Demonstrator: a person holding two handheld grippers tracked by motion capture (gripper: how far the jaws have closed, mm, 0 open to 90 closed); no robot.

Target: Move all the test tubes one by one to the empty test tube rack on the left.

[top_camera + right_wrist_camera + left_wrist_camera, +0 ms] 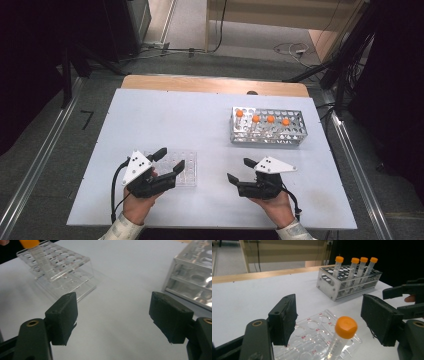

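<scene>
Metal wire rack (268, 128) with four orange-capped tubes stands at the far right of the pale desk (150, 120), well apart from both hands. Clear acrylic tube rack (312, 337) lies near the left front; an orange-capped transparent tube (342, 336) stands in it, slightly tilted, between the jaws of the left gripper (332, 320), which stand apart without touching it. Right gripper (120, 317) hovers over bare desk, jaws apart, nothing between them.
</scene>
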